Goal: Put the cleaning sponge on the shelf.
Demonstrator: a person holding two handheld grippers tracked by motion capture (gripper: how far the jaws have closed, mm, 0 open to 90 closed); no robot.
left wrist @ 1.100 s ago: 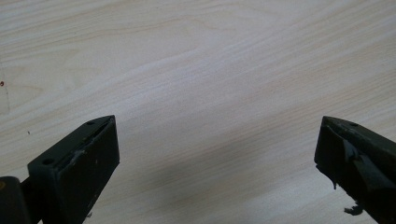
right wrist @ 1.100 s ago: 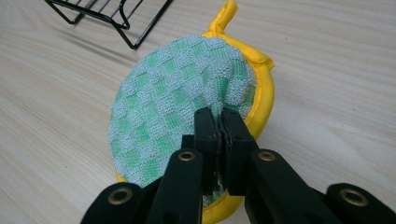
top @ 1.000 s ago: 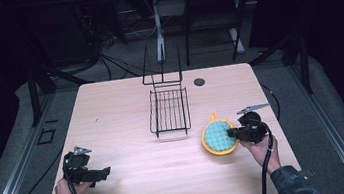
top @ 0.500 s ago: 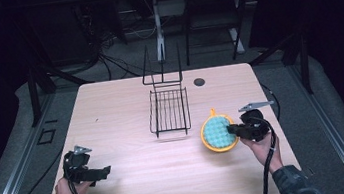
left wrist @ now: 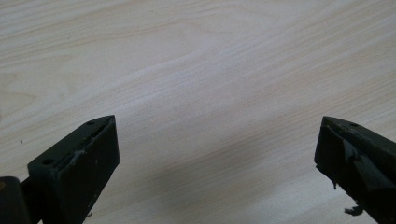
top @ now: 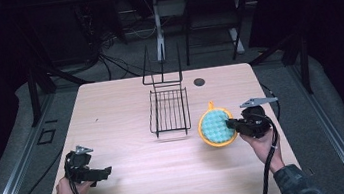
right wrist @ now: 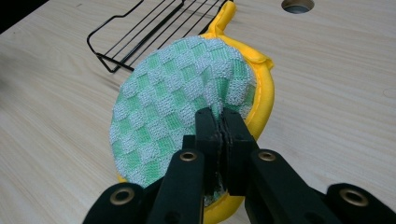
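Because the right gripper [right wrist: 219,122] pinches the pot holder's [top: 216,126] edge, it can lift it | pot holder at rack's [top: 169,111] four o'clock | left gripper [left wrist: 217,154] spread wide, holding nothing, waiting.

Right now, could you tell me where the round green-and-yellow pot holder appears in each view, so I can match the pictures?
High view: pot holder right of centre, at the right gripper.
Left gripper view: bare table between open jaws, no pot holder.
Right gripper view: pot holder at centre, pinched by the jaws.
Shared landmark: the black wire rack.
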